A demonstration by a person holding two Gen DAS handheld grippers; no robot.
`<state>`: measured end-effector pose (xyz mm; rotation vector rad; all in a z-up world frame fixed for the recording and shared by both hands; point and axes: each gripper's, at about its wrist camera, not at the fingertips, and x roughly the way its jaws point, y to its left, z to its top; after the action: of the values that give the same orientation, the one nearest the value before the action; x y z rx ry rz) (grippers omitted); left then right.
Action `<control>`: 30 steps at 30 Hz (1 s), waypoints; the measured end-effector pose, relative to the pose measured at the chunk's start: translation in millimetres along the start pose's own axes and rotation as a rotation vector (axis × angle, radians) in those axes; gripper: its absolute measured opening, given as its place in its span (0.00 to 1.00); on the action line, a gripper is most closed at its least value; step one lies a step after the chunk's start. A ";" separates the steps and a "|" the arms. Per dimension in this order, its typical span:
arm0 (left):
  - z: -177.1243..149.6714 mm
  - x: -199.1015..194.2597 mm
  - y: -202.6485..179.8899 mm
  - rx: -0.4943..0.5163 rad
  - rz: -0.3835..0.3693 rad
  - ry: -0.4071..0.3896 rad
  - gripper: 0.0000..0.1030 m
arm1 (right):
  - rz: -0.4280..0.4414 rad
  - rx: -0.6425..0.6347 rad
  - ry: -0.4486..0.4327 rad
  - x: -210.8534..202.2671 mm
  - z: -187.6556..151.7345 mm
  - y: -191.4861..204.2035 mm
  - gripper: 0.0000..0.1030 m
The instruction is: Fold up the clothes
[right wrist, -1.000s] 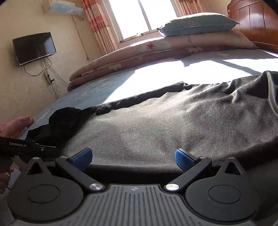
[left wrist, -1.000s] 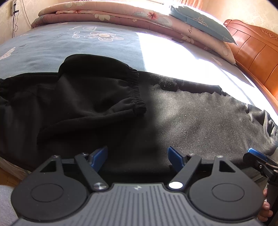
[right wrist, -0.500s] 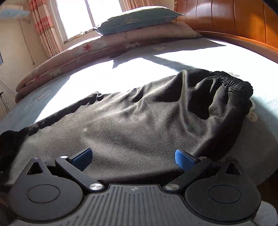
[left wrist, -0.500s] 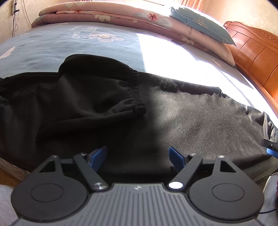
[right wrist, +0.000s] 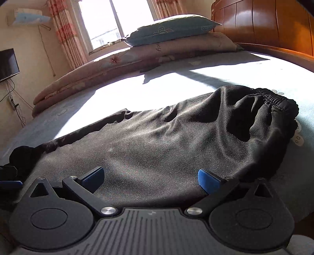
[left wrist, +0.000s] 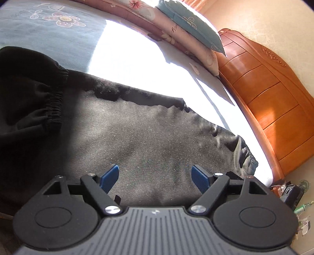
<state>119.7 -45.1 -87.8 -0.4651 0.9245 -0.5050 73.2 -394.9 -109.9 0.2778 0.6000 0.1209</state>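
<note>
Trousers (left wrist: 149, 137), black, one pair: laid lengthwise across the near part of the bed (left wrist: 137, 64), partly in sun, partly in shade. Gathered elastic waistband (right wrist: 274, 98) lies at the right end, bunched and creased. At the left end a cuffed leg (left wrist: 53, 102) is folded back over the cloth. Near edge of the trousers is hidden behind the bodies of both tools; the far left of the garment is cut off by the frame and too dark to read.

Left tongs (left wrist: 156, 176): blue pads spread wide apart, nothing between them, over the middle of the cloth. Whether they touch the cloth cannot be told.

Right tongs (right wrist: 151, 179): blue pads likewise spread wide, holding nothing, over the cloth near the waistband end.

Bed: grey-blue sheet with flower print, a broad patch washed out by sunlight.

Folded quilt (right wrist: 117, 64), pink floral, along the far side of the bed; blue pillow (right wrist: 168, 29) resting on top of it.

Headboard (left wrist: 265, 98), orange-brown panelled wood, at the right end.

Room: window (right wrist: 115, 21) with red-patterned curtains (right wrist: 64, 33), wall screen (right wrist: 7, 62) with trailing wires, air conditioner (right wrist: 29, 17) high on the wall. Small items on the floor by the bed corner, too blurred to name.
</note>
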 end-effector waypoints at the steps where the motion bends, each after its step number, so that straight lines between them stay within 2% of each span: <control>1: -2.5 4.5 0.1 -0.008 0.003 0.014 0.79 | 0.005 -0.006 -0.001 -0.3 -0.4 0.9 1.00; 3: -8.7 11.5 2.6 -0.022 0.023 0.043 0.79 | 0.008 -0.010 0.002 -0.7 -1.1 1.5 1.00; 7: -18.2 -3.4 17.9 -0.054 0.019 0.029 0.80 | 0.019 -0.002 -0.003 -2.2 -1.6 0.9 1.00; 9: -18.3 -14.2 25.2 -0.061 0.053 0.013 0.80 | 0.028 0.002 -0.007 -2.8 -1.9 0.6 1.00; 11: -17.4 -23.3 26.4 -0.042 0.106 -0.002 0.79 | 0.024 0.005 -0.005 -1.7 -1.6 0.7 1.00; 14: -9.5 -28.7 17.5 0.018 0.132 -0.023 0.79 | 0.019 0.011 -0.003 -0.1 -1.3 0.9 1.00; 19: -1.0 -12.5 -11.3 0.098 0.084 -0.027 0.79 | 0.010 0.021 0.001 2.6 -0.8 1.1 1.00; 23: -12.5 8.3 -34.1 0.171 0.039 0.027 0.79 | 0.002 0.019 0.005 4.0 -1.2 2.6 1.00; 27: -26.5 14.8 -28.7 0.162 0.050 0.077 0.79 | 0.000 0.007 0.005 2.6 -2.2 3.3 1.00; 30: -28.9 1.3 -9.4 0.117 0.063 0.064 0.80 | 0.007 0.016 0.007 2.6 -1.7 1.4 1.00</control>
<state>94.1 -58.0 -98.3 -0.3139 0.9626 -0.5163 74.3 -392.6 -112.2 0.2947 0.6069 0.1236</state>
